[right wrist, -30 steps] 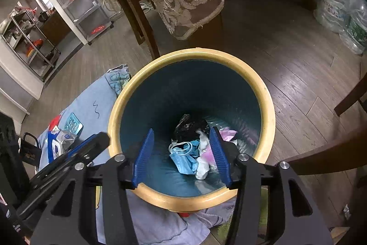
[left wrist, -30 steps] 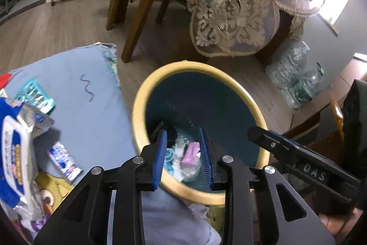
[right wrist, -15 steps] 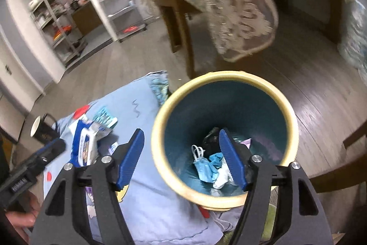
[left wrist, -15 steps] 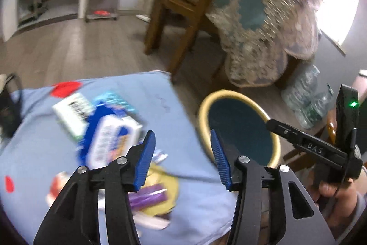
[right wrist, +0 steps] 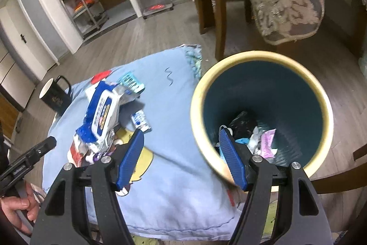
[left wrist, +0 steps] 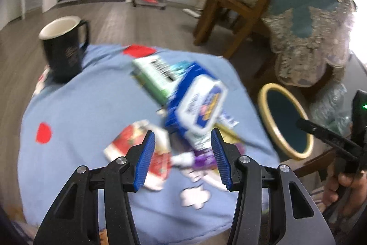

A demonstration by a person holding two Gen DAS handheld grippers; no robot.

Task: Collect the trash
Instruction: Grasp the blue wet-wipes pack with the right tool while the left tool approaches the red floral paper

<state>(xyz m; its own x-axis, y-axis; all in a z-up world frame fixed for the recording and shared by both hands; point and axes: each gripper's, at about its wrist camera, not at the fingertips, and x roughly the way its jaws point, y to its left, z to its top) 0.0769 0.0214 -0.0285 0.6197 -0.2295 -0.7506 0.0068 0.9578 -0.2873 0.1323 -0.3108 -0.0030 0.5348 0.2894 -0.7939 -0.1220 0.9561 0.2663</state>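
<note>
Both grippers have swung away from the bin mouth toward the blue cloth since a second ago. Left gripper (left wrist: pixel 182 148) hangs spread and empty over a red-and-white wrapper (left wrist: pixel 140 141), with the blue wipes pack (left wrist: pixel 201 105) just beyond. Right gripper (right wrist: pixel 181 155) is spread too, empty, straddling the yellow-rimmed bin (right wrist: pixel 263 56). Some trash (right wrist: pixel 259 137) already lies inside; at least 4 pieces remain on the cloth (left wrist: pixel 91 102).

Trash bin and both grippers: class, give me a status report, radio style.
Left gripper open, empty, above wrappers. Right gripper open, empty, at bin rim. Trash in bin; wipes pack on cloth. Nothing blocking.
</note>
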